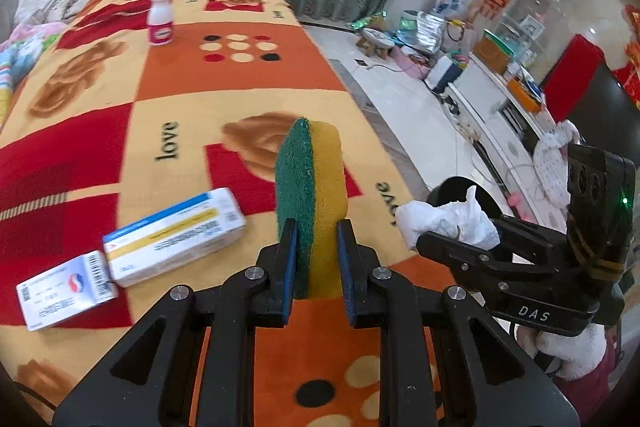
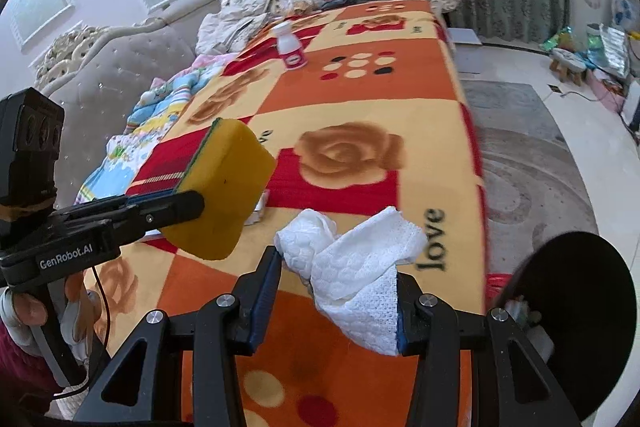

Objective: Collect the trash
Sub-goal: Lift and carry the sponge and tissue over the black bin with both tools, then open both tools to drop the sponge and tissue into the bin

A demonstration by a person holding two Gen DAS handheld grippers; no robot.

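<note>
Yellow and green sponge (image 1: pixel 310 203) squeezed tight in the left gripper (image 1: pixel 316 267), up over the blanket (image 1: pixel 240 91). White crumpled tissue (image 2: pixel 352 267) pinched in the right gripper (image 2: pixel 332 303), near the blanket's right edge. Two small boxes (image 1: pixel 176 235) near the left edge, white bottle (image 1: pixel 161 15) by the far end.

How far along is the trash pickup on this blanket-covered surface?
Nothing clearly looks binned yet. In hand: the left claw grips a green-and-yellow sponge, the right claw a crumpled white tissue, with a black bin just off the surface's edge. Left on the blanket: two cardboard boxes and a small white bottle.
</note>
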